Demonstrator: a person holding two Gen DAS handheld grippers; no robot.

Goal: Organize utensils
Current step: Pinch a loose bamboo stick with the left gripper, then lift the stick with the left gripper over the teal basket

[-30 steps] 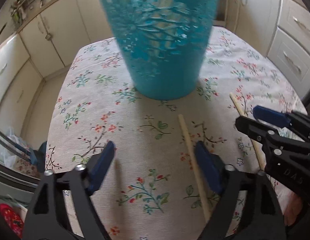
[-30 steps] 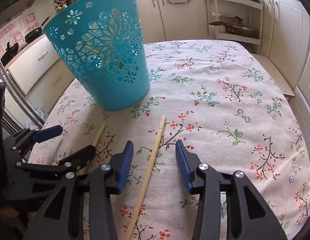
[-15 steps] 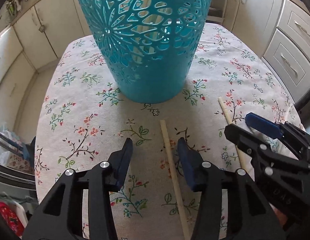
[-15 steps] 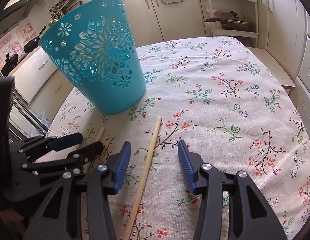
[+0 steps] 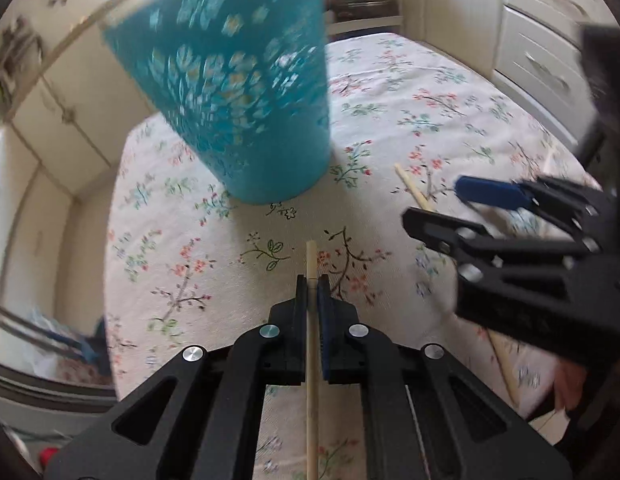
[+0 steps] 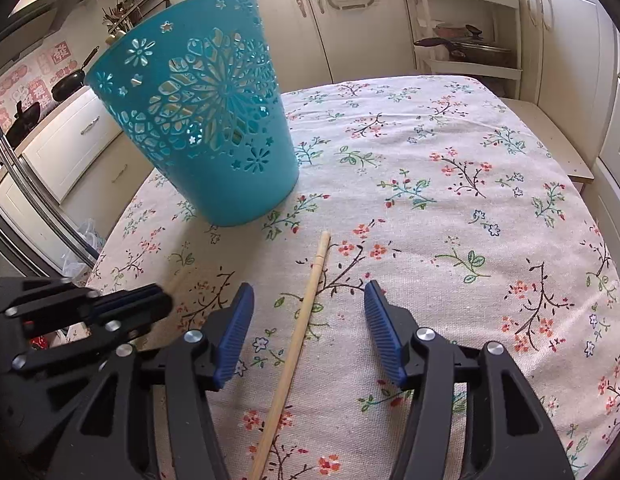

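Left hand-held gripper (image 5: pixel 311 284) pinching chopstick (image 5: pixel 312 360), long axis along fingers, tip toward teal basket (image 5: pixel 245 100) standing far-left on surface (image 6: pixel 450 200). Right hand-held gripper (image 6: pixel 309 300) opening, pads clear of second chopstick (image 6: pixel 297 344) lying lengthwise between them, tip toward basket.

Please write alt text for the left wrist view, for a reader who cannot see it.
The left gripper is shut on a wooden chopstick, above a table with a floral tablecloth. A teal cut-out basket stands ahead, blurred. At right, the right gripper is opening over a second chopstick lying on the cloth.
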